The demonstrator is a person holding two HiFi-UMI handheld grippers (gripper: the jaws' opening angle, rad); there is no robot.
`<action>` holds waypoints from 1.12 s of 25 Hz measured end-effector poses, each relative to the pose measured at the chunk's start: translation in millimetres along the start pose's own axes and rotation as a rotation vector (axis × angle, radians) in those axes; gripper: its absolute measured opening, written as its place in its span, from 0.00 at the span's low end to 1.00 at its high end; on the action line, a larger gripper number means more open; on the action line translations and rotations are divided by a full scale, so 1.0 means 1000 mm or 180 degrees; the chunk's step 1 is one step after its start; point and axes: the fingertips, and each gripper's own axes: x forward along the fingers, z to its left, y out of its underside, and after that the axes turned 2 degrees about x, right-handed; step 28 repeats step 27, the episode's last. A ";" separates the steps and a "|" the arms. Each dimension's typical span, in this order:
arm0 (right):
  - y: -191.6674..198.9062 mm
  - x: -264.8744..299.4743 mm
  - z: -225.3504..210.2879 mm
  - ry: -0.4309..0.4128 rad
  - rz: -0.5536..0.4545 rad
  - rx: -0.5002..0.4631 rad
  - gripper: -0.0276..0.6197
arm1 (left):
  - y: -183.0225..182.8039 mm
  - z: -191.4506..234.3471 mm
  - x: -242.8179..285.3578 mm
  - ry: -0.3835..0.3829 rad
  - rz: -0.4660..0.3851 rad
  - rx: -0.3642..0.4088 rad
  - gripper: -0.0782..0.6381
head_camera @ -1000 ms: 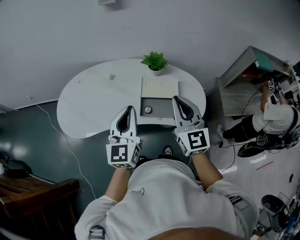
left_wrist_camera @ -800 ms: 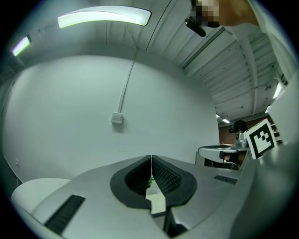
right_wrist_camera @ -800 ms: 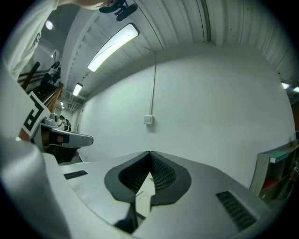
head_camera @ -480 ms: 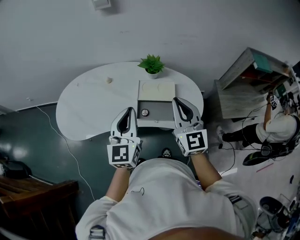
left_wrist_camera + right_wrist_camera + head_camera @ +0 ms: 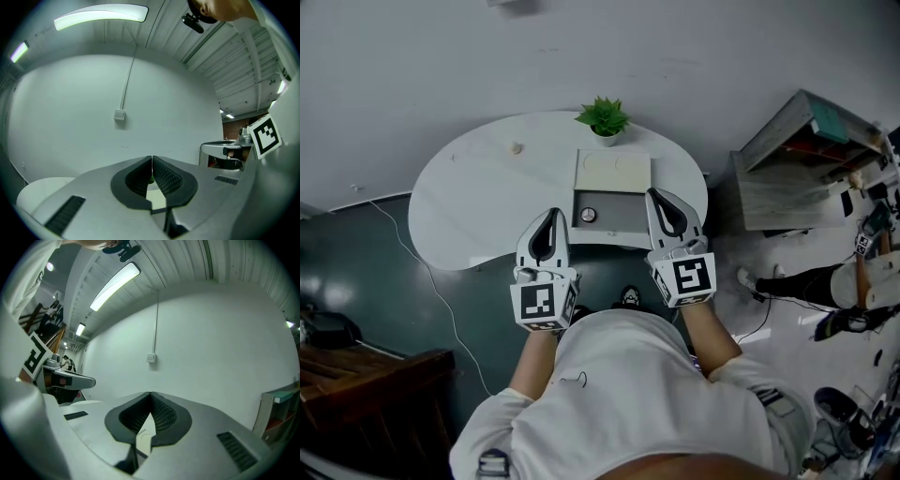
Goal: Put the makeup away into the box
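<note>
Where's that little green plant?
In the head view, the small green potted plant stands at the far edge of the white rounded table, just behind the open cream box.

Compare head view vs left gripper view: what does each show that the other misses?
Head view only: the inside of the open box, a small round item lying in it, and a second person at far right. Left gripper view only: the ceiling light, a wall switch, and the left gripper close up, jaws pressed together with nothing between them. Both: the white table, the left gripper, and the right gripper beside it.
</note>
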 end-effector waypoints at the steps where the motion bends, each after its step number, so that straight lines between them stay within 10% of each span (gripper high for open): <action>1: 0.000 0.000 0.002 -0.0023 0.0003 -0.0014 0.04 | 0.001 0.000 0.000 0.0002 0.0016 0.0007 0.14; 28: -0.002 -0.003 0.013 0.0150 0.0086 0.0019 0.04 | 0.009 0.013 -0.010 0.0081 0.0045 -0.0036 0.14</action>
